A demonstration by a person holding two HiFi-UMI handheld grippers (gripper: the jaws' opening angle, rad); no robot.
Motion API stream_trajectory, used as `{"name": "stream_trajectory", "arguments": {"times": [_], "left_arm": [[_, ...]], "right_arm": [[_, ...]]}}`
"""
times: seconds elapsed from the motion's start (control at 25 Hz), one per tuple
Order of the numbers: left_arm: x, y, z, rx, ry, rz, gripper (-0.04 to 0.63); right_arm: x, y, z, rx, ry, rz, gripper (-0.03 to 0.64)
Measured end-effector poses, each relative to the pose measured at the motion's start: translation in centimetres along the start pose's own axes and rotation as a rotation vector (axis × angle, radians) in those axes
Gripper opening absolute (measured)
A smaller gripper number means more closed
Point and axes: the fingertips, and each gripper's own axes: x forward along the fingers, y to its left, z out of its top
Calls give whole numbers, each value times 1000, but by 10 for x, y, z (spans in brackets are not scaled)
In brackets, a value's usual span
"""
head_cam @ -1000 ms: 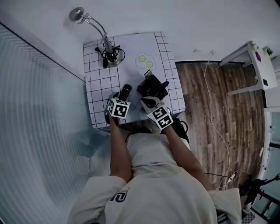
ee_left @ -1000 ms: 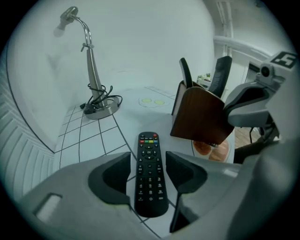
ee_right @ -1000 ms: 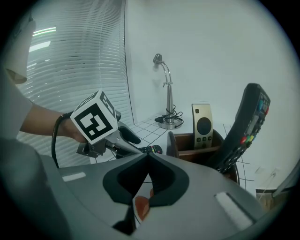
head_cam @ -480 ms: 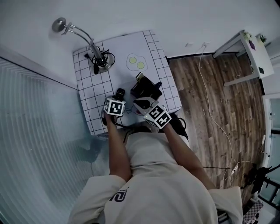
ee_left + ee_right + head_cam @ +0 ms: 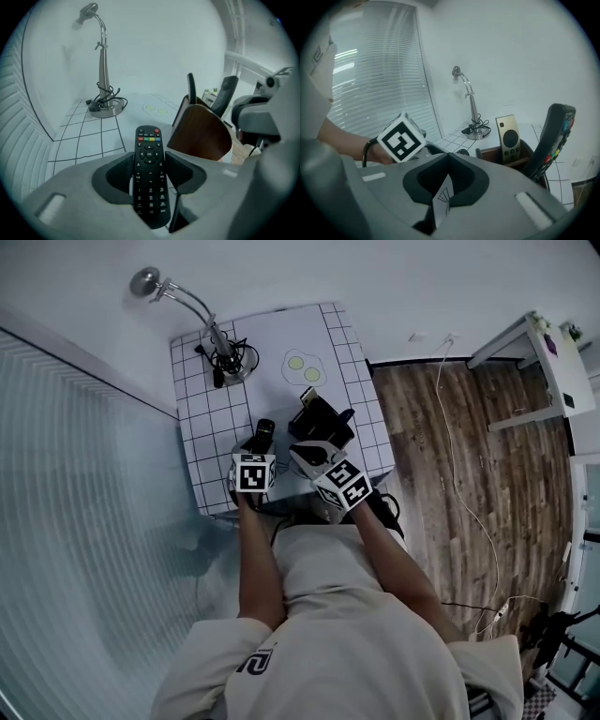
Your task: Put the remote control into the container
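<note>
Remote control (image 5: 150, 180) gripped by just-tightened L tongs (image 5: 149, 158), btm end hidden; R tongs (image 5: 447, 156) shut, empty.

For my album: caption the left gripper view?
Left gripper, jaws just closing, grips a black remote beside the brown container.

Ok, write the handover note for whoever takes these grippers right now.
Left gripper: jaws have just been closing and now clamp the remote control by its sides.
Right gripper: shut, empty.
Container: brown, beside the held remote to its right; a gold remote and another black remote stand in it.
Done: remote gripped. Left: carry it over and put it in the container.
</note>
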Motion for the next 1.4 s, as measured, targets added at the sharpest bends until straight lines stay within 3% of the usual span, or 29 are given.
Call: {"name": "stream_trajectory", "arguments": {"times": [0.24, 0.4, 0.52, 0.72, 0.84, 0.92, 1.04, 1.4], "left_arm": [[-50, -25, 29, -96, -219, -42, 216], [-78, -37, 40, -96, -299, -30, 216], [-97, -49, 40, -96, -332, -9, 216], [-117, -78, 35, -11, -339, 5, 216], [-131, -98, 37, 6, -376, -10, 216], [-140, -108, 40, -9, -399, -8, 216], [-142, -119, 45, -15, -409, 14, 216], [-120, -175, 79, 6, -380, 174, 218]], "right_arm": [[-2, -7, 42, 263, -185, 39, 18], [-10, -11, 53, 310, -232, 40, 61], [-12, -6, 48, 341, -224, 72, 86], [-15, 10, 54, 486, -246, 231, 167], [-24, 16, 55, 575, -248, 317, 155], [-34, 26, 58, 584, -237, 415, 92], [-48, 34, 69, 538, -225, 547, 64], [-104, -3, 76, 355, -181, 624, 60]]}}
